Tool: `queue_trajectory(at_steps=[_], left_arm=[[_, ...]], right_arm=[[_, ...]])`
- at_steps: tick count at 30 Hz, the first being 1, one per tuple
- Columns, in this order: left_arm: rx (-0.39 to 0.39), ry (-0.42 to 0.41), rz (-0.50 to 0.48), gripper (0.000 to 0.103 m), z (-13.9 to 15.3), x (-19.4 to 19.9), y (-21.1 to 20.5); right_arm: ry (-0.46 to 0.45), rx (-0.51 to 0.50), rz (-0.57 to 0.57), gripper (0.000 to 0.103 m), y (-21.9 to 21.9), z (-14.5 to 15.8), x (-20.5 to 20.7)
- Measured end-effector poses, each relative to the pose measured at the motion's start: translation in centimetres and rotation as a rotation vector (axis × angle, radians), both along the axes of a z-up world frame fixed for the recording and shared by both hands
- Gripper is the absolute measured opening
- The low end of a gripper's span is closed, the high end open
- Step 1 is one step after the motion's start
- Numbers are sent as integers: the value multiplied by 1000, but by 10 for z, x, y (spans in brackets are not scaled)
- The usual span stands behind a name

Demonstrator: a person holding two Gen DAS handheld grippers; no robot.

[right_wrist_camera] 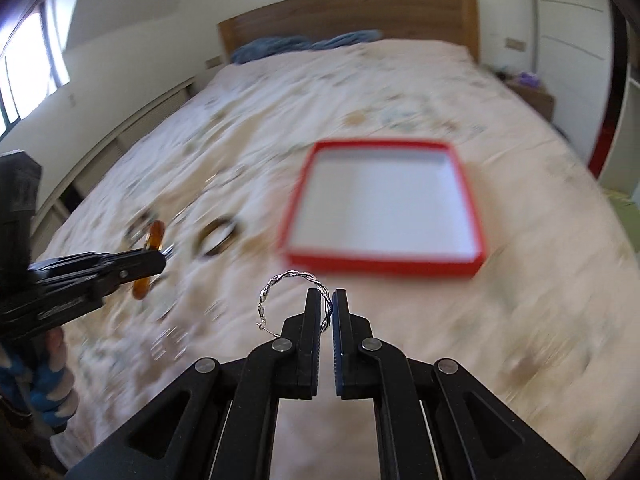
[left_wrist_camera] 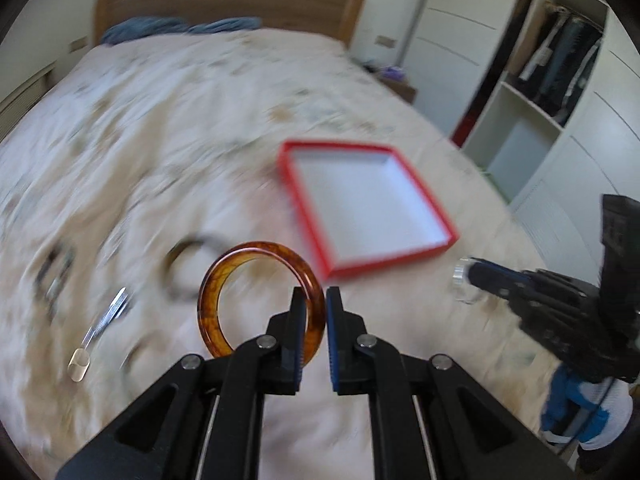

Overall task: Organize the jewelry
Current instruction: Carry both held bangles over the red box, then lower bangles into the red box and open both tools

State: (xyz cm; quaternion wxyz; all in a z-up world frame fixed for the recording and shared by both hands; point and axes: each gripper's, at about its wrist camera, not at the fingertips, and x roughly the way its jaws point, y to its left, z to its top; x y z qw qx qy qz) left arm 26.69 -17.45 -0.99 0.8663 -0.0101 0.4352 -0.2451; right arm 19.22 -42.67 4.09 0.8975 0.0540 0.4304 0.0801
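Note:
My left gripper [left_wrist_camera: 316, 298] is shut on an amber bangle [left_wrist_camera: 224, 276], which stands upright above the bedspread. A thin twisted silver hoop [right_wrist_camera: 288, 276] is pinched in my right gripper [right_wrist_camera: 326, 298], also lifted off the bed. A shallow red box [left_wrist_camera: 370, 164] with a white inside lies open on the bed, ahead and to the right of the bangle; in the right wrist view the red box [right_wrist_camera: 384, 268] lies just beyond the hoop. The right gripper [left_wrist_camera: 466, 274] shows at the right of the left wrist view. The left gripper [right_wrist_camera: 162, 258] with the bangle [right_wrist_camera: 154, 236] shows at the left of the right wrist view.
More jewelry lies blurred on the bedspread: a dark bangle [left_wrist_camera: 180, 256], a silver piece [left_wrist_camera: 108, 316] and a dark bangle [right_wrist_camera: 218, 236]. A wooden headboard [left_wrist_camera: 224, 0] stands at the far end, a white wardrobe [left_wrist_camera: 560, 80] at the right, a window [right_wrist_camera: 32, 68] at the left.

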Motion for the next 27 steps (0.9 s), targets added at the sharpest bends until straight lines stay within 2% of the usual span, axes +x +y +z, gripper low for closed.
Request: queue_trajectory(at_steps=[5,10,16,17,20,23,27], left_arm=[[-9,6,-58,9,-10,58,-69],[5,95,-64,9,-56,104,-109],[59,179,-71,11,-100,113,-118],[67,194,-67,11,-105,115,-118],[77,213,-64,12,-109,108,-119],[89,245,-60,12,-110,106,-119],[96,276,-37,14,-115,94,-113]], right_arm=[[9,-19,-48,6,-35,-13,68],[77,-33,-76,6,-48,-50,117],[177,-47,-75,6,-57,-92,134],[190,-55,-72,11,-58,-97,135],[207,-79,-63,17,-58,-106,133],[219,-118,-50,19,-58,-108,131],[254,-89,-42,19,-63,-110,127]])
